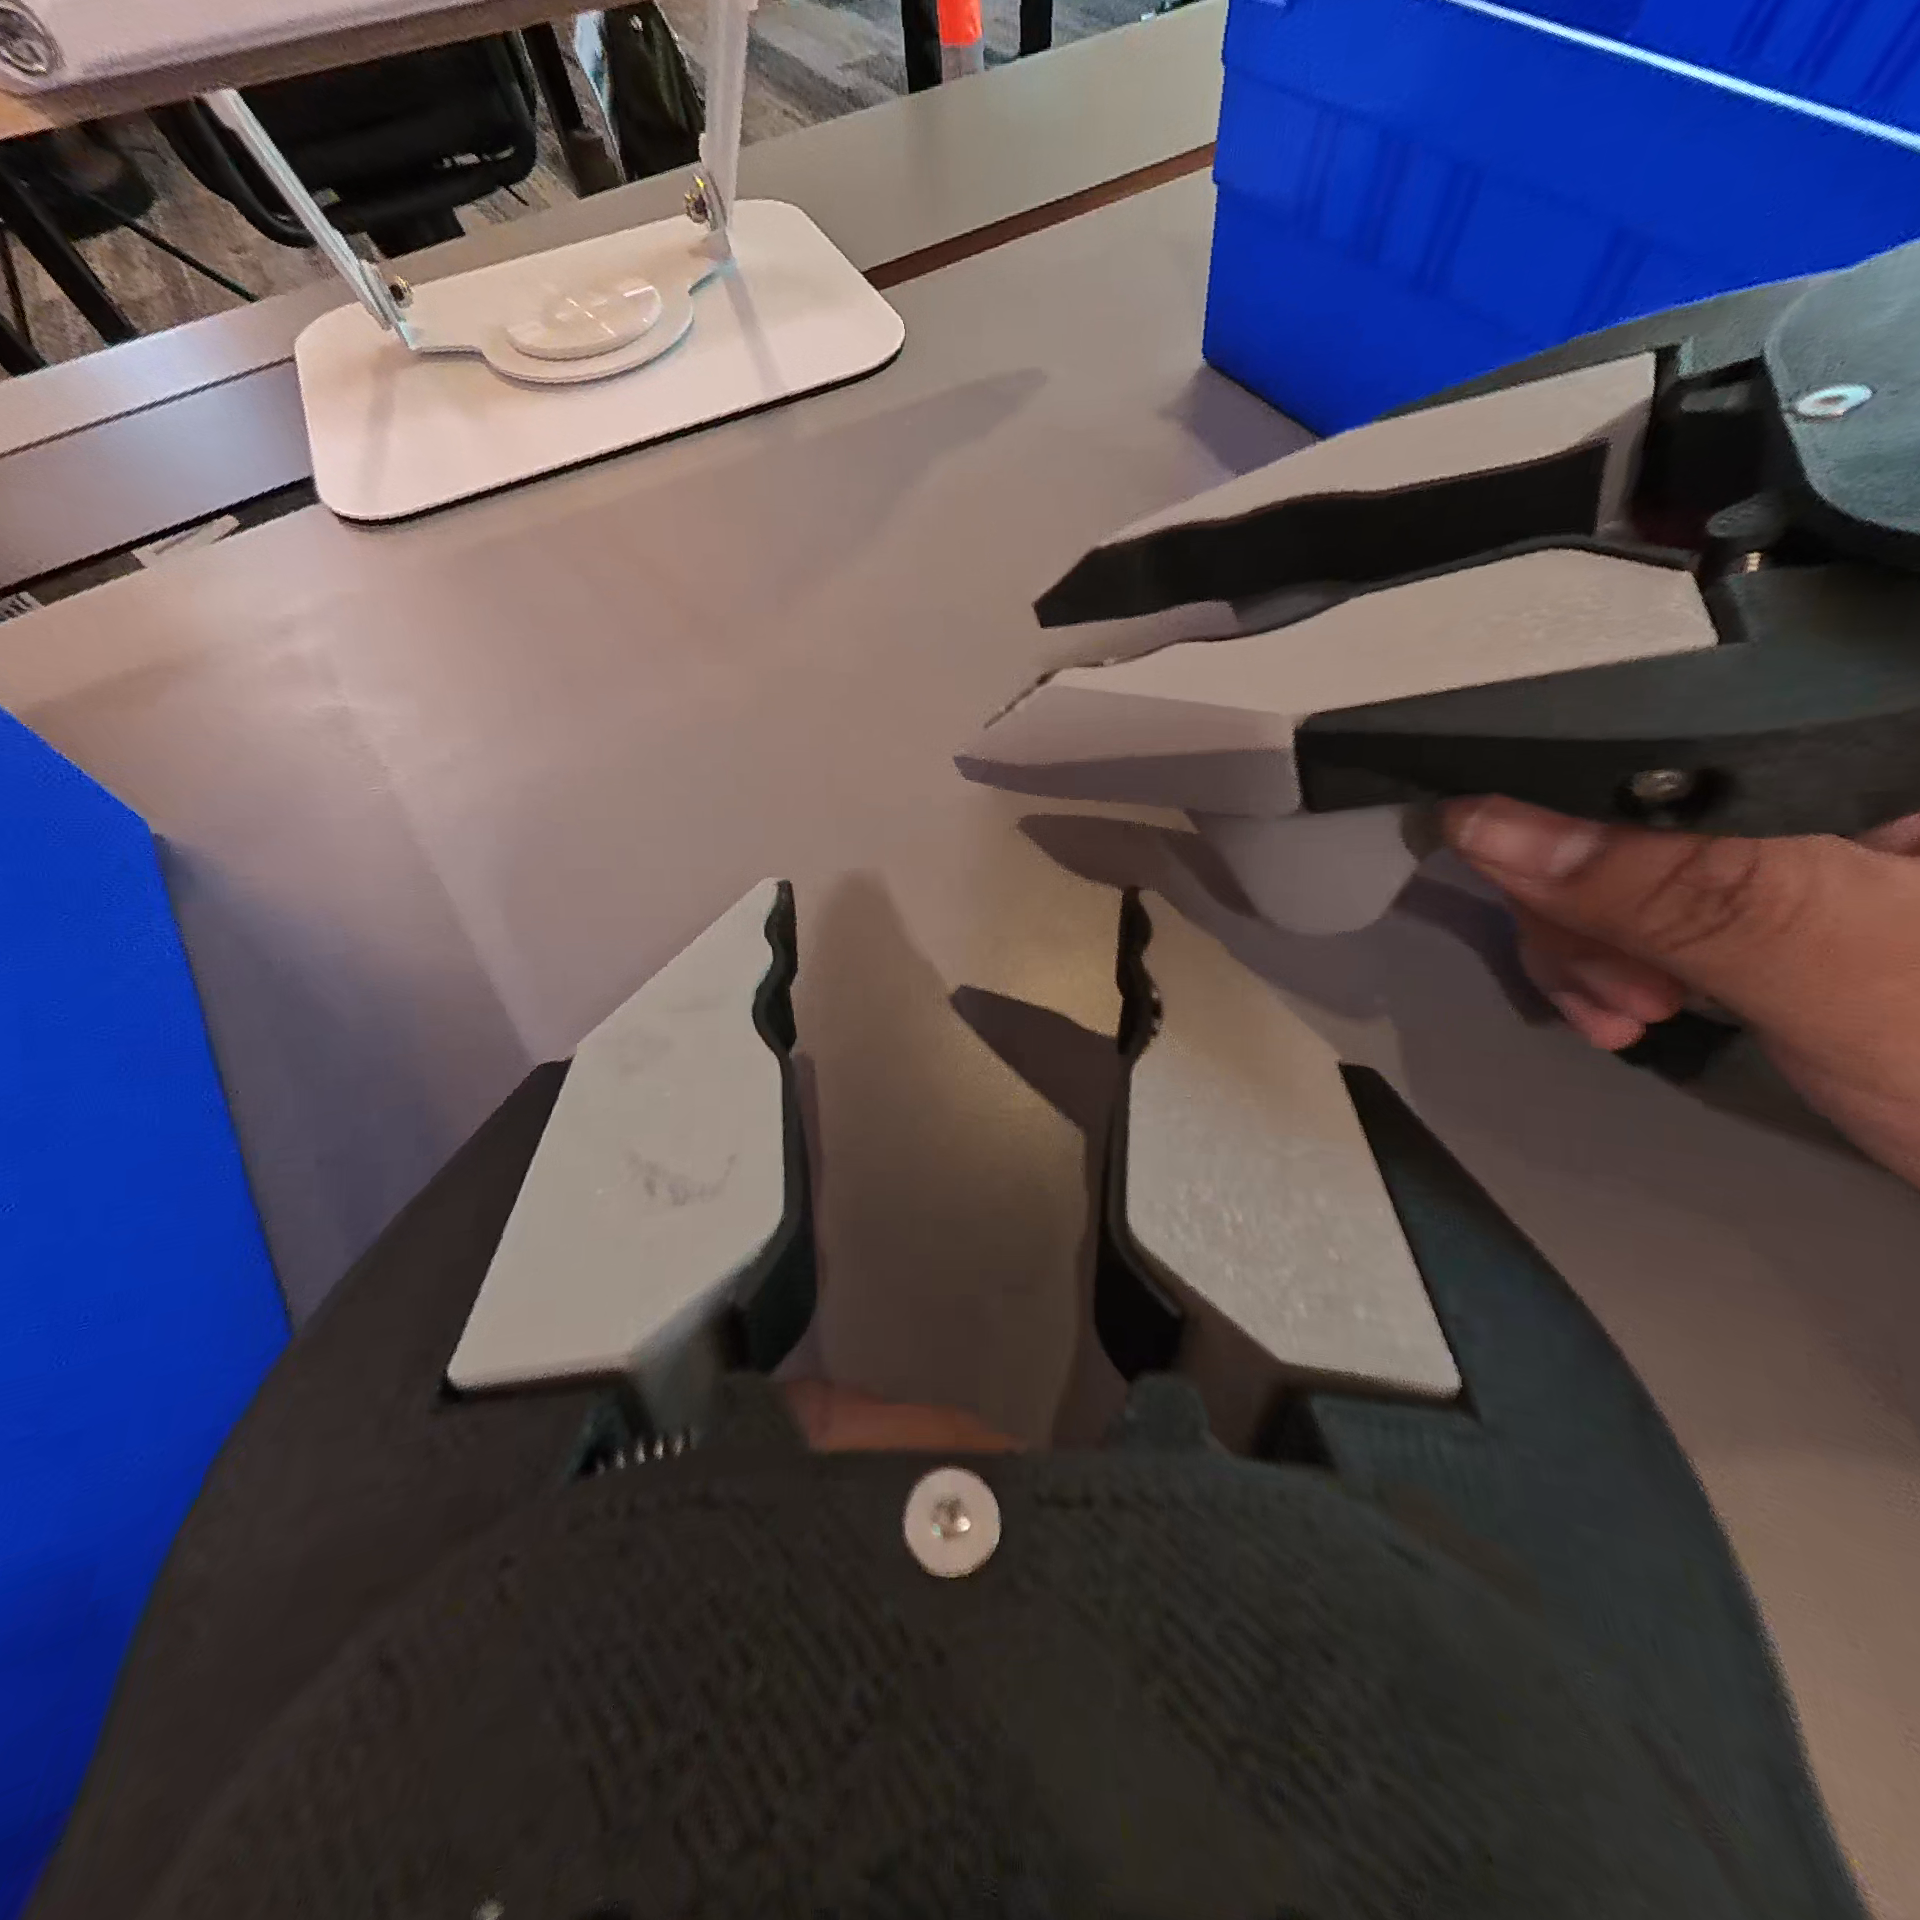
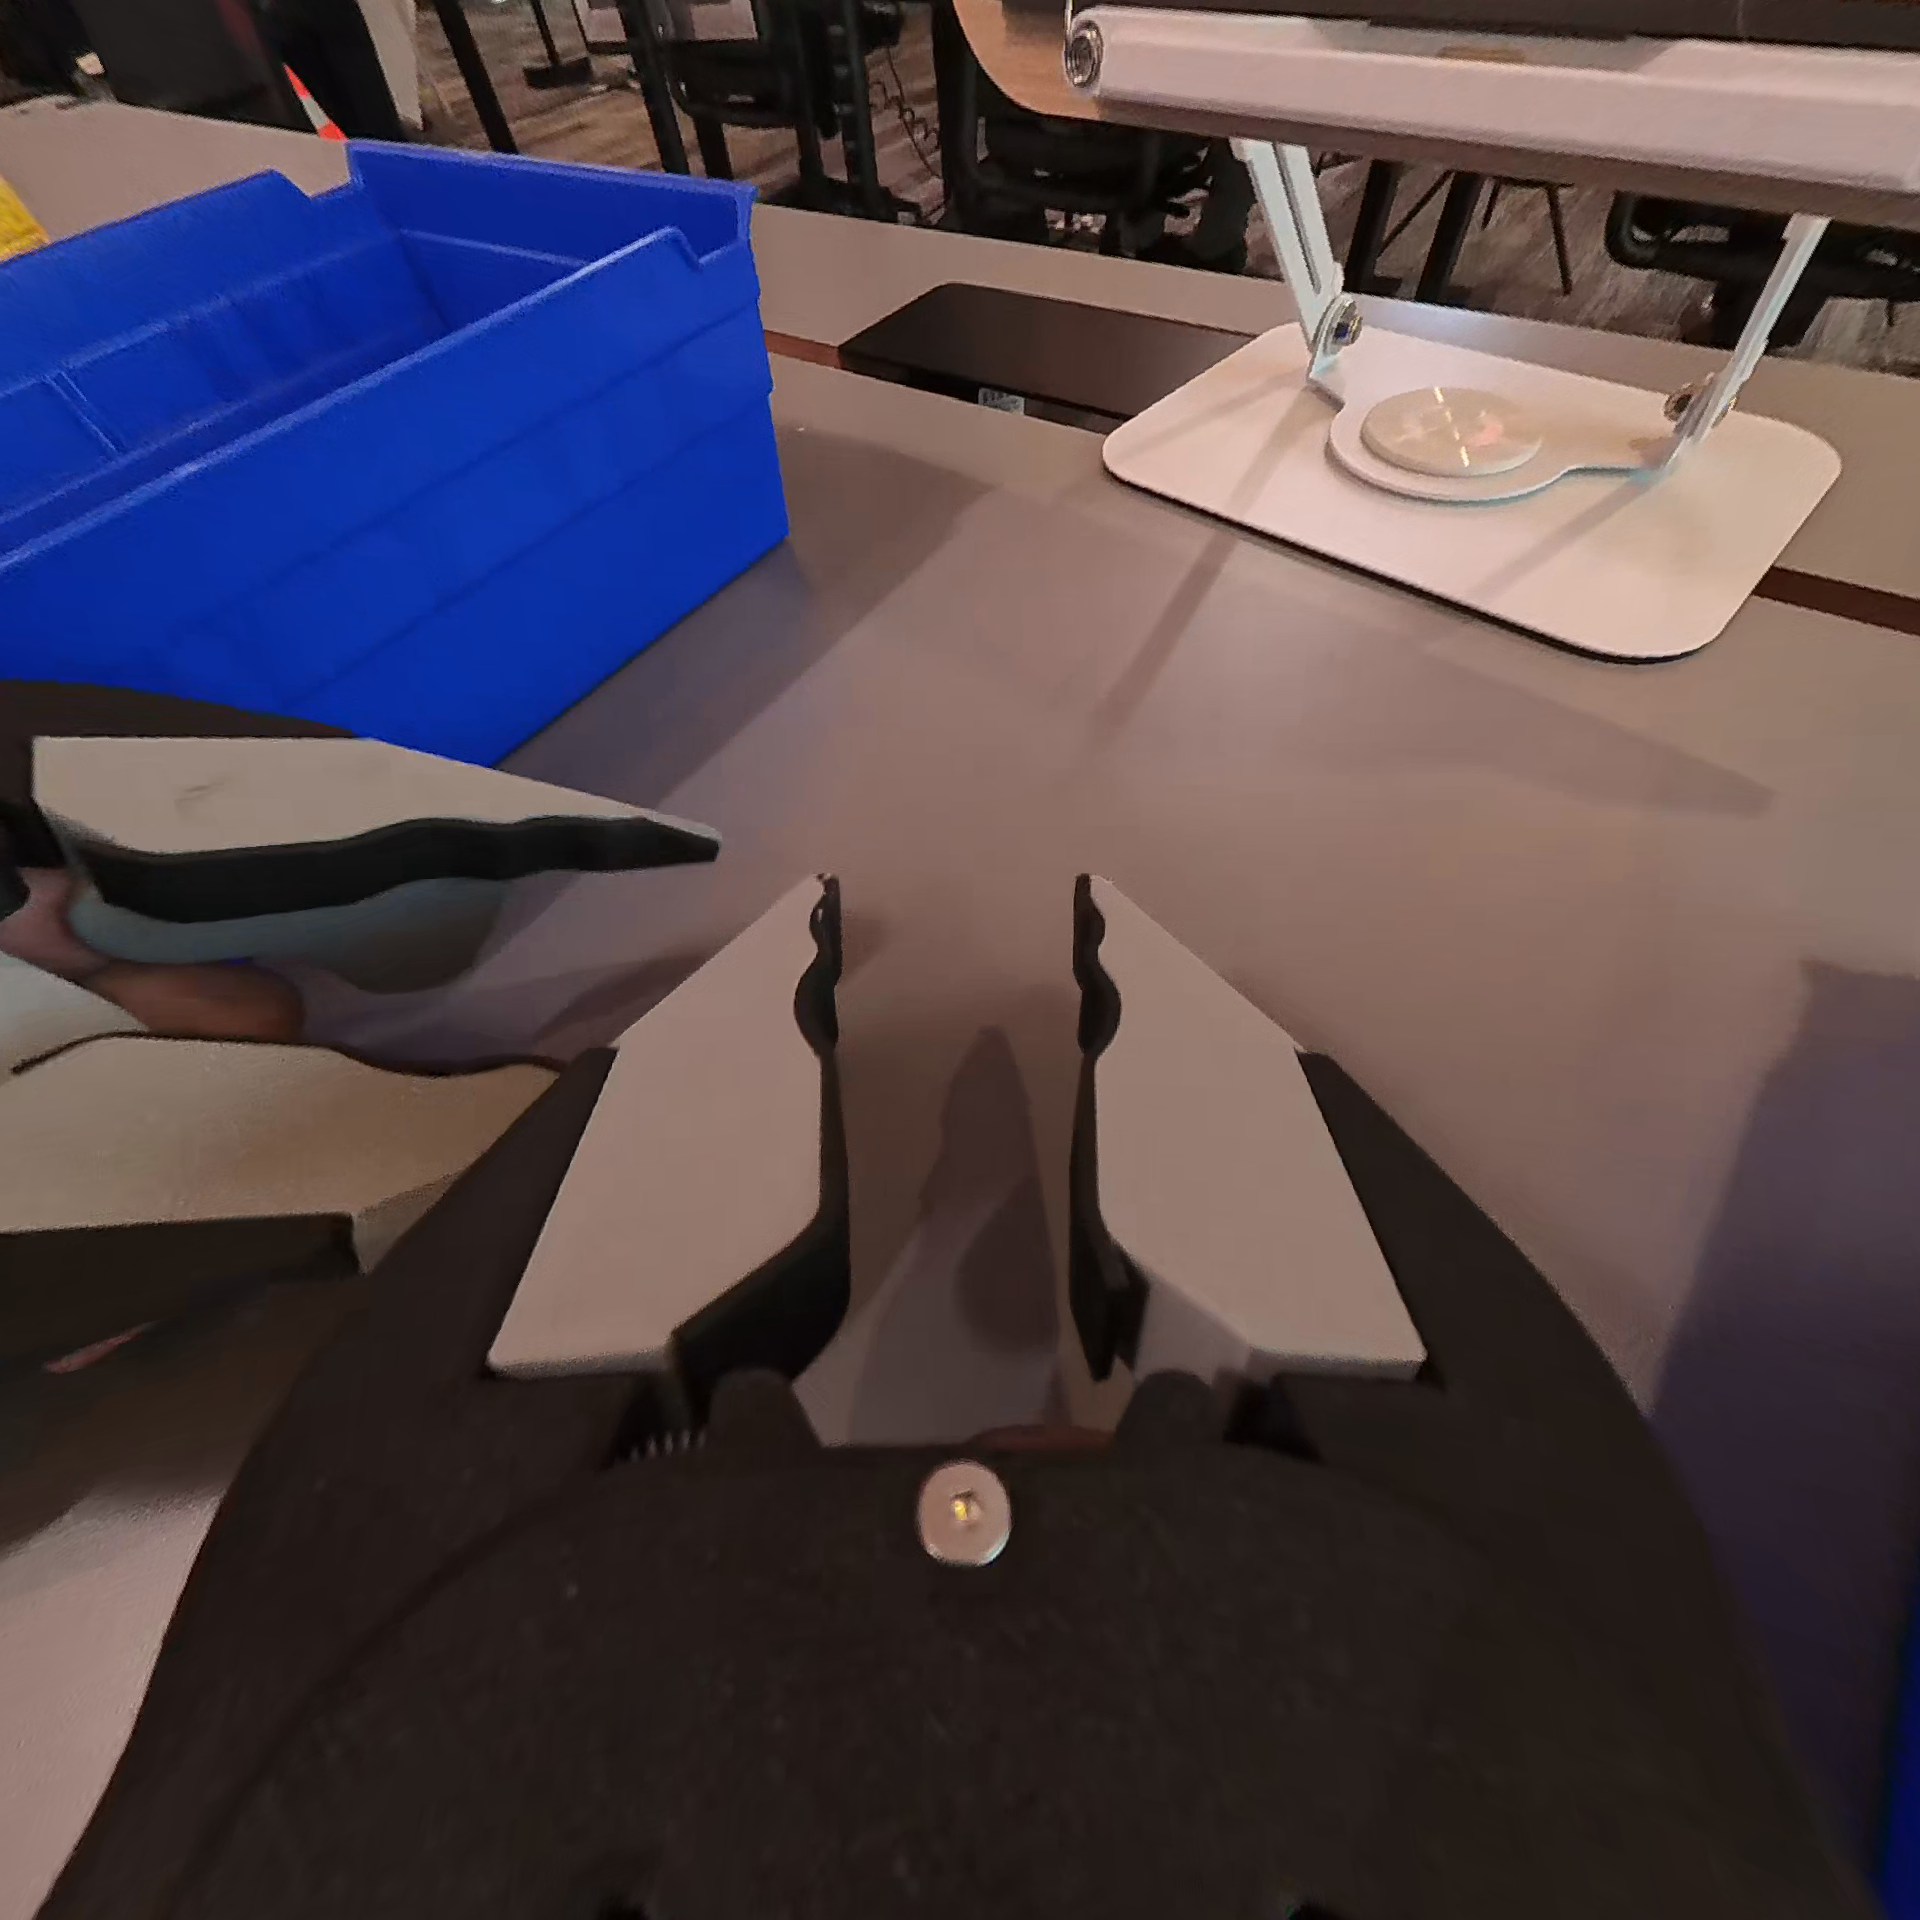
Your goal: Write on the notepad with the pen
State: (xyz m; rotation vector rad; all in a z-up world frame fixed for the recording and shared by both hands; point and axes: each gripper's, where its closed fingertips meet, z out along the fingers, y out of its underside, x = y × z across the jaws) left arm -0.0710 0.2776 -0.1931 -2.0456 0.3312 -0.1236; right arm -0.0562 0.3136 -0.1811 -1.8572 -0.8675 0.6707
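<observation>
No pen shows in either view. My left gripper (image 1: 956, 904) is open and empty, low over the bare grey table (image 1: 644, 727). My right gripper (image 2: 954, 888) is also open and empty over the table. In the left wrist view it comes in from the right (image 1: 1003, 686), held by a hand (image 1: 1683, 935), with its tips just ahead and to the right of my left fingertips. One finger of the left gripper (image 2: 312, 790) shows at the left of the right wrist view. A pale flat surface (image 2: 187, 1132) lies at lower left; I cannot tell whether it is the notepad.
A white stand with a flat base (image 1: 582, 353) (image 2: 1507, 520) stands at the far side of the table. Blue plastic bins flank the work area: one at the right (image 1: 1507, 208), one at the left (image 1: 83, 1143) (image 2: 416, 468). A dark flat object (image 2: 156, 1288) lies beside the pale surface.
</observation>
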